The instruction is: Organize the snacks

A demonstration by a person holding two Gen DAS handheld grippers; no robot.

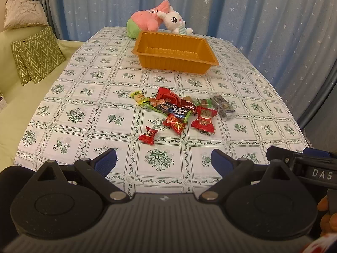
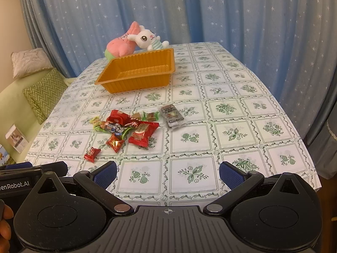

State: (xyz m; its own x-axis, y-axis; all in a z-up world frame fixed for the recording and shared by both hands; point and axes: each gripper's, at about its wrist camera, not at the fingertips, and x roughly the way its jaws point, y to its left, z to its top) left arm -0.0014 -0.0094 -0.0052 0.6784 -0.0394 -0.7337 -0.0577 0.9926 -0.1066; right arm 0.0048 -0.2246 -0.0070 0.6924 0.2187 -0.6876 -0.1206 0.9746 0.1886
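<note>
A pile of wrapped snacks (image 1: 177, 109) lies mid-table, also in the right wrist view (image 2: 126, 128): red packets, green-ended candies, dark bars. A small red candy (image 1: 148, 135) (image 2: 92, 154) lies nearest, apart from the pile. A grey packet (image 1: 223, 106) (image 2: 173, 116) lies at the pile's right. An empty orange tray (image 1: 174, 63) (image 2: 134, 82) stands beyond the pile. My left gripper (image 1: 163, 161) is open and empty, hovering near the table's front edge. My right gripper (image 2: 167, 174) is open and empty, beside it to the right.
Two plush toys, a pink one (image 1: 147, 19) (image 2: 120, 46) and a white rabbit (image 1: 174, 20) (image 2: 147, 39), sit behind the tray. Blue star curtains (image 1: 252, 10) hang behind. A green sofa with cushions (image 1: 35, 54) (image 2: 44, 92) stands left of the table.
</note>
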